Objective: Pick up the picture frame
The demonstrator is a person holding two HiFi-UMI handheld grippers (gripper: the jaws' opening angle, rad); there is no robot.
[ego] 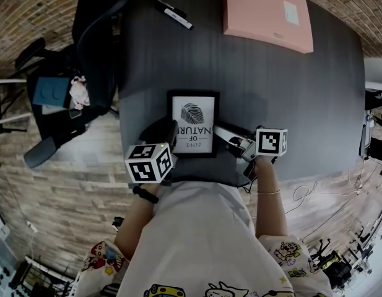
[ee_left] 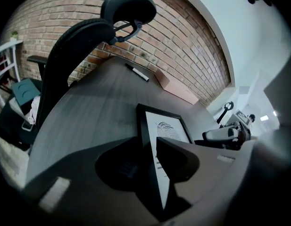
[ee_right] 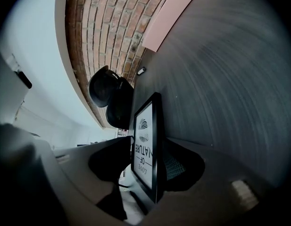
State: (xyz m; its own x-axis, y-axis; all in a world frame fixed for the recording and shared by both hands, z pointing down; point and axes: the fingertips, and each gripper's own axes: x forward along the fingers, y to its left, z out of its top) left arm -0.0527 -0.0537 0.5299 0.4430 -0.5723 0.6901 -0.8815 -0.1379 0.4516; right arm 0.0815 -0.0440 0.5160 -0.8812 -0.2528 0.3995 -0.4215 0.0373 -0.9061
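Observation:
A black picture frame (ego: 192,124) with a fingerprint print and the words "LOVE OF NATURE" lies near the front edge of the dark grey table (ego: 302,104). My left gripper (ego: 169,138) is at the frame's left edge. In the left gripper view that edge of the frame (ee_left: 166,131) runs between the spread jaws of the left gripper (ee_left: 150,166), one jaw over the glass and one outside. My right gripper (ego: 220,133) is at the right edge. In the right gripper view the frame (ee_right: 145,140) stands between the wide jaws of the right gripper (ee_right: 147,164), with a gap on the printed side.
A pink flat box (ego: 268,14) lies at the table's far right, and a black marker pen (ego: 175,14) at the far middle. A black office chair (ego: 91,54) stands at the table's left side. Cables trail over the wooden floor (ego: 314,197) at the right.

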